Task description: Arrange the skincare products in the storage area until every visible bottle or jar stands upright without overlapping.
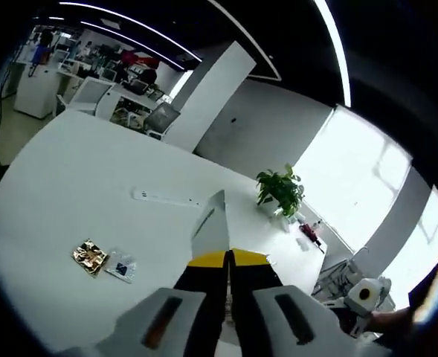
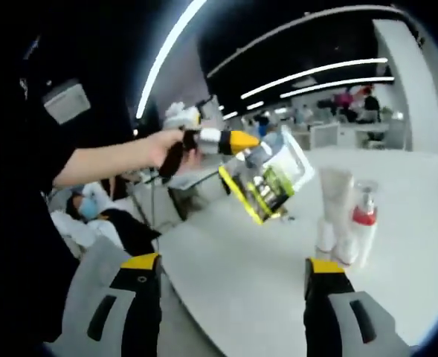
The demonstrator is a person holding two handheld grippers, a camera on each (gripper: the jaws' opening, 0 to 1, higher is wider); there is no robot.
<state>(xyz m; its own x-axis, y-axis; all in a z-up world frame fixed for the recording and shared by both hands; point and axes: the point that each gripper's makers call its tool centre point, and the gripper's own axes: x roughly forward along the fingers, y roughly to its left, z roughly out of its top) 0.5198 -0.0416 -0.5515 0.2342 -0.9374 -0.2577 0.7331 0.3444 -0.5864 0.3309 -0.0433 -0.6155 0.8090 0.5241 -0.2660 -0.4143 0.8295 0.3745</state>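
**Q:** What is the state of the jaws?

**A:** My left gripper is clenched on a clear, flat plastic pack with a yellow rim. In the left gripper view the pack is edge-on, a thin grey blade rising from between my jaws. My right gripper is released. Its jaws are wide apart with nothing between them.

**Q:** Where are the task items?

**A:** The pack hangs tilted in the air over the white surface. In the right gripper view, a white squeeze tube and a clear bottle with a red pump collar stand upright on the surface. They are just beside each other and apart from the pack. In the left gripper view, a gold foil packet and a small clear sachet lie flat on the surface, near each other.

**Q:** How will the pack handle?

**A:** I judge it light, with a thin, springy and slick shell. Clamping the bubble would probably dent it, so I would hold the flat sealed rim. It is narrow, so it may topple when set on its bottom edge. I would lower it slowly and release only once it has settled.

**Q:** And the tube and bottle?

**A:** Both look tall on narrow bases, so a sideways nudge could tip them. I would grip each at mid-body, below the collar. The pump head looks fragile and is not a place to hold.
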